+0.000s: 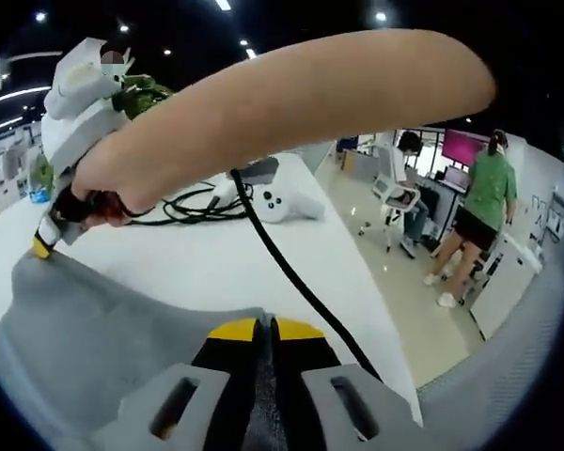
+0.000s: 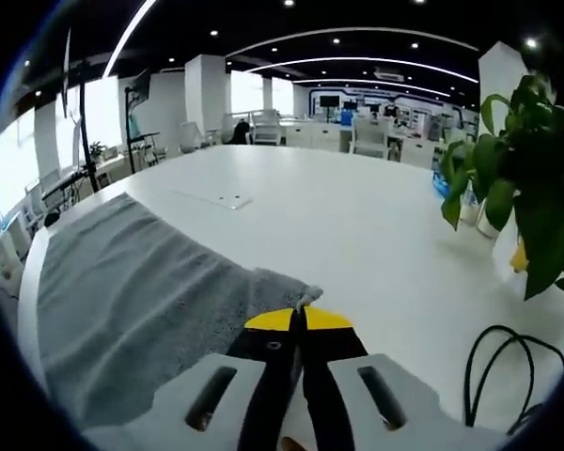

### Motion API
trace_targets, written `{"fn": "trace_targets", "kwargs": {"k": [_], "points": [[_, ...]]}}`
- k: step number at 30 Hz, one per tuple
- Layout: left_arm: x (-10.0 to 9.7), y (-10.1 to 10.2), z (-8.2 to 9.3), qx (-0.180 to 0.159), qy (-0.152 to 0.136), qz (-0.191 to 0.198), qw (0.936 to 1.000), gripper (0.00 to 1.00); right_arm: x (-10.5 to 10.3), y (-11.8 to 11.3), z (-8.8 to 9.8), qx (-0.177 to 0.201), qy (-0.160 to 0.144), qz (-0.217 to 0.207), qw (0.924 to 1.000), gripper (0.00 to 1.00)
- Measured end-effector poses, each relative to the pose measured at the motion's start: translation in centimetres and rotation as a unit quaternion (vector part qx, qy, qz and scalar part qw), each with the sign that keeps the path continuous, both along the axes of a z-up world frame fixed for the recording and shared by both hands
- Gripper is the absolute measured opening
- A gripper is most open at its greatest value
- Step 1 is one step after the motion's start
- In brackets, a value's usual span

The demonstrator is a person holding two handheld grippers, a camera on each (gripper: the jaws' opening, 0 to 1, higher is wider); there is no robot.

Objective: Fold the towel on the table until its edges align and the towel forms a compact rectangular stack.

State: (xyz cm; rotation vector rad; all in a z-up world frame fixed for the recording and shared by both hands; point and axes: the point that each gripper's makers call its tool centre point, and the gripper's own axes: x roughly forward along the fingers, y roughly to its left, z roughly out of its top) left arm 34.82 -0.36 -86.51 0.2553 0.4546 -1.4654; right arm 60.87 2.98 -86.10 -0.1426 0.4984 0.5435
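A grey towel (image 1: 94,329) lies spread on the white table (image 1: 226,263). In the left gripper view my left gripper (image 1: 265,328) has its yellow-tipped jaws shut on the towel's near edge. A person's bare arm (image 1: 301,89) crosses that view and holds my right gripper (image 1: 41,247), whose tip meets the towel's far corner. In the right gripper view the towel (image 2: 132,291) stretches away to the left, and my right gripper (image 2: 298,319) is shut on its corner.
A black cable (image 1: 282,263) runs over the table past a white controller (image 1: 284,202). A potted plant (image 2: 517,178) and a cable loop (image 2: 498,366) sit to the right. Two people (image 1: 484,202) stand by desks beyond the table's edge (image 1: 385,310).
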Motion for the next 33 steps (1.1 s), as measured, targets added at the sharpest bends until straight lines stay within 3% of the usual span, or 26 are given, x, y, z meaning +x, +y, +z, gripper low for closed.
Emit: {"fn": "trace_targets", "kwargs": {"k": [9,21,26,29,33], "points": [[0.6,2.3,2.1,-0.016,0.001,0.035,0.9993,0.05,-0.4,1.0,1.9,0.013,-0.014,0.008,0.9998,0.00],[1.1,5.8,2.8,-0.025,0.022,0.089,0.9955,0.05,-0.4,3.1,3.3,0.019,-0.026,0.021,0.9993,0.00],[1.7,8.4,2.4,-0.032,0.054,0.127,0.9899,0.05,-0.3,3.7,3.3,0.020,-0.028,0.021,0.9992,0.00],[2.0,9.6,2.4,-0.044,0.084,0.156,0.9831,0.05,-0.3,4.3,3.0,0.022,-0.028,0.022,0.9991,0.00],[2.1,10.8,1.6,-0.037,0.085,0.173,0.9805,0.06,-0.4,5.0,2.6,0.022,-0.032,0.026,0.9989,0.00]]}}
